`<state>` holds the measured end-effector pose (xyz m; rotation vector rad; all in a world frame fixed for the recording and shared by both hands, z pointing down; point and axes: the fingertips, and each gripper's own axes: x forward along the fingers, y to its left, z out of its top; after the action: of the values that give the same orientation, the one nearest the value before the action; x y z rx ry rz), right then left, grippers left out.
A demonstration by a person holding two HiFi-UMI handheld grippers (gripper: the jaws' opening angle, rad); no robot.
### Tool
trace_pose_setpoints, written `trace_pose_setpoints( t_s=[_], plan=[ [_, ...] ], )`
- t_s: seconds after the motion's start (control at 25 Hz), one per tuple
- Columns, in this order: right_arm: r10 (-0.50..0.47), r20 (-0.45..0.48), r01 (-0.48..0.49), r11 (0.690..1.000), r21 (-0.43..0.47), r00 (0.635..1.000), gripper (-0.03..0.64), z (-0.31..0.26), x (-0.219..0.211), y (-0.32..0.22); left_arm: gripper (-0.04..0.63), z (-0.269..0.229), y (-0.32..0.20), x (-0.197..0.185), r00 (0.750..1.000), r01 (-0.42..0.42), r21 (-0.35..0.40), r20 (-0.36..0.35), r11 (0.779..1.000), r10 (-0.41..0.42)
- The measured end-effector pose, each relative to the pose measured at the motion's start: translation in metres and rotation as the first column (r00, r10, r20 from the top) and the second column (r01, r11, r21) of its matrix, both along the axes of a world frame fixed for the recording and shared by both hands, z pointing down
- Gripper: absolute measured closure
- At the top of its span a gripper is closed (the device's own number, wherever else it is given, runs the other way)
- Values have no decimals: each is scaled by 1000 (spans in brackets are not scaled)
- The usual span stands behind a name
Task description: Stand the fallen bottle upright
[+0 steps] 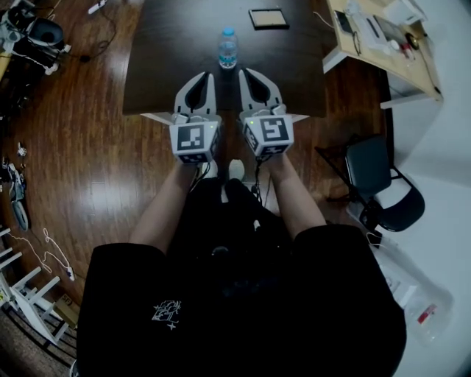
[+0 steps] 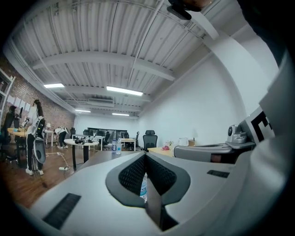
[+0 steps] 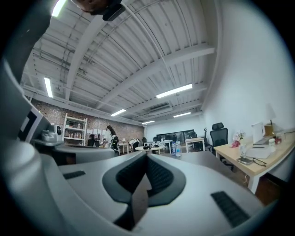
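A clear water bottle (image 1: 227, 48) with a blue cap stands upright on the dark table (image 1: 162, 66), towards its far middle. My left gripper (image 1: 210, 76) and right gripper (image 1: 245, 74) hang side by side over the table's near edge, pointing level at the bottle and well short of it. In the left gripper view the left gripper (image 2: 145, 156) has its tips together, and a sliver of blue and white label (image 2: 143, 184) shows through the hollow behind them. The right gripper (image 3: 147, 154) is shut on nothing.
A dark framed pad (image 1: 268, 18) lies at the table's far side. A cluttered wooden desk (image 1: 390, 44) stands at the right, with a black chair (image 1: 383, 184) beside me. Cables and gear (image 1: 29, 33) lie on the wooden floor at the left. People stand far off (image 2: 36, 133).
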<state>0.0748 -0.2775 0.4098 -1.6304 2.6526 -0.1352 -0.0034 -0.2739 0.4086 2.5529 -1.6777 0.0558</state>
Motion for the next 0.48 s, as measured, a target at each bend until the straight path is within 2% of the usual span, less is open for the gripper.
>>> trace_pose_setpoints(
  t_s=[0.24, 0.48],
  plan=[
    [16, -23, -15, 999, 32, 1000, 597, -11, -12, 34, 601, -10, 34, -9, 1000, -20, 47, -18, 999, 21],
    [64, -31, -63, 997, 46, 997, 597, -24, -29, 95, 601, -20, 94, -26, 996, -71, 74, -41, 995, 74]
  ],
)
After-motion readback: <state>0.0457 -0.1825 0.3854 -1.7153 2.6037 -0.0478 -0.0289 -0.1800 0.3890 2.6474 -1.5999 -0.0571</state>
